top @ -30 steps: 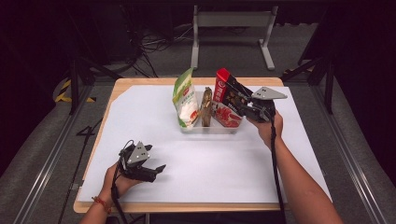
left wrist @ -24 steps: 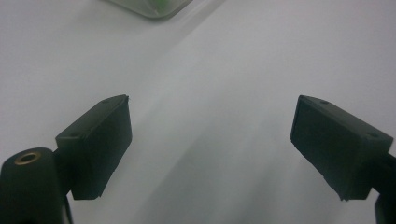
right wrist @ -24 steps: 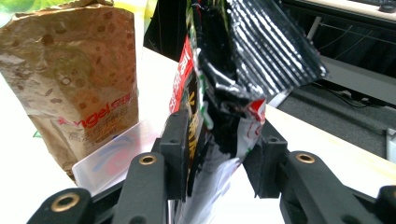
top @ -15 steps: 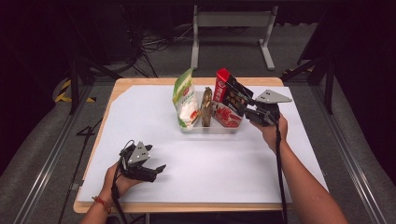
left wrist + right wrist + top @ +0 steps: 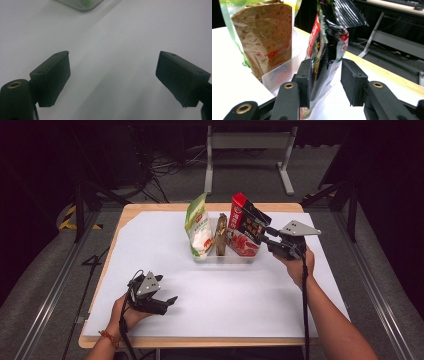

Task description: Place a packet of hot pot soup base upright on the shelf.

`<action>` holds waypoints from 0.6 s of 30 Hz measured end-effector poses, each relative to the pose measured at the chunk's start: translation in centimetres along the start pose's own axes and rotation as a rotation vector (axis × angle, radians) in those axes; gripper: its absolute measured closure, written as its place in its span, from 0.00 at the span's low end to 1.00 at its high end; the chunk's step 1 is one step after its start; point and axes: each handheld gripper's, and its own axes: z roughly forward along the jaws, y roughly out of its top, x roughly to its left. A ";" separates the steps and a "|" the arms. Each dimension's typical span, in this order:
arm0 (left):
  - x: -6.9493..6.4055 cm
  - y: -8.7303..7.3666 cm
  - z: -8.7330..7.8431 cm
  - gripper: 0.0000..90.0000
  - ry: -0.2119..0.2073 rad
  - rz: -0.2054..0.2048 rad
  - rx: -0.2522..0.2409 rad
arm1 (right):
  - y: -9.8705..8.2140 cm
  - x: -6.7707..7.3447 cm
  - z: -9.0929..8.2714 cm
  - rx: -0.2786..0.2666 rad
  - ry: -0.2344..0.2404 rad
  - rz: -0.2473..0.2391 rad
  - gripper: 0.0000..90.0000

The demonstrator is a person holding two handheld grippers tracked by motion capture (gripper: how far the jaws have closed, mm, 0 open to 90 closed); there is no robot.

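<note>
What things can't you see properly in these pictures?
- Clear bin: high view, its inside floor is hidden by the upright packets.
- Brown packet: high view, edge-on and too small to read.
- Red-and-black packet: right gripper view, its bottom is covered by the right tool; the top is cut off by the frame.
- Green-and-white packet: its print is too small to read.
</note>
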 end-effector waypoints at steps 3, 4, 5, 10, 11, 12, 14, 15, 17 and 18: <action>0.0 0.0 0.0 0.14 -0.002 -0.002 -0.004 | 0.0 0.1 -0.5 0.001 0.008 -0.019 0.63; 0.0 0.0 0.0 0.15 -0.002 0.000 -0.006 | -0.1 0.2 -0.7 0.000 0.005 -0.028 0.63; 0.0 0.0 0.0 0.14 -0.002 0.000 -0.006 | -0.1 0.2 -0.7 0.000 0.005 -0.028 0.63; 0.0 0.0 0.0 0.14 0.001 0.001 -0.008 | -0.6 0.1 -1.5 0.009 0.004 -0.044 0.59; 0.1 0.0 0.0 0.14 0.000 0.001 -0.008 | -0.7 0.1 -1.6 0.012 0.001 -0.050 0.59; 0.1 0.0 0.0 0.14 0.000 0.000 -0.008 | -0.8 0.2 -1.7 0.012 0.000 -0.050 0.58; 0.0 0.0 0.0 0.14 0.001 0.001 -0.008 | -1.0 0.1 -1.9 0.015 0.004 -0.053 0.57; 0.1 0.0 0.0 0.14 0.001 0.001 -0.008 | -1.1 0.1 -2.1 0.022 0.002 -0.050 0.56; 0.1 0.0 0.0 0.14 0.001 0.001 -0.008 | -1.3 0.0 -2.4 0.019 0.004 -0.055 0.56; 0.1 0.0 0.0 0.14 0.002 0.001 -0.007 | -1.4 0.0 -2.5 0.020 0.005 -0.056 0.55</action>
